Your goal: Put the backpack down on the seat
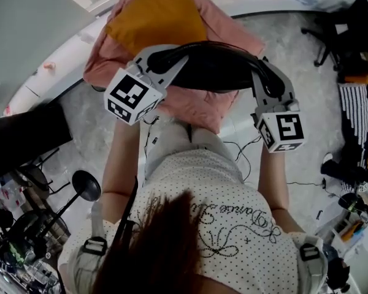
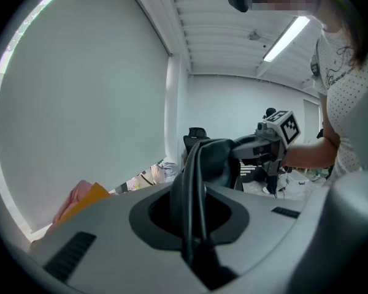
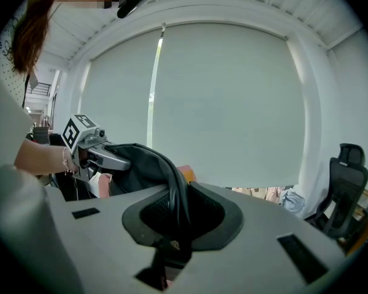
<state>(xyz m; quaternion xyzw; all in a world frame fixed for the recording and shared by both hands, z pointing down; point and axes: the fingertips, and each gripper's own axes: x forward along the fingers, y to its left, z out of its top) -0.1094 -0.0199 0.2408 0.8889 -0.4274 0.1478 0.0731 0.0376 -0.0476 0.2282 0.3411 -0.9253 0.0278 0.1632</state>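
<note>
A black backpack (image 1: pixel 216 67) hangs between my two grippers, just above a pink seat (image 1: pixel 199 107) that carries an orange cushion (image 1: pixel 154 16). My left gripper (image 1: pixel 164 59) is shut on the bag's left edge. My right gripper (image 1: pixel 267 78) is shut on its right edge. In the left gripper view a black strap (image 2: pixel 193 176) runs out of the left gripper (image 2: pixel 194 222) toward the right gripper (image 2: pixel 275 141). In the right gripper view the black fabric (image 3: pixel 148 164) leads from the right gripper (image 3: pixel 172 225) to the left gripper (image 3: pixel 91 147). The bag's underside is hidden.
A curved white ledge (image 1: pixel 55 63) runs behind the seat. A black screen (image 1: pixel 26 133) and a desk lamp (image 1: pixel 86 185) stand at the left. A black office chair (image 1: pixel 338 29) and cluttered shelves (image 1: pixel 359 115) are at the right. Cables (image 1: pixel 245 149) lie on the grey floor.
</note>
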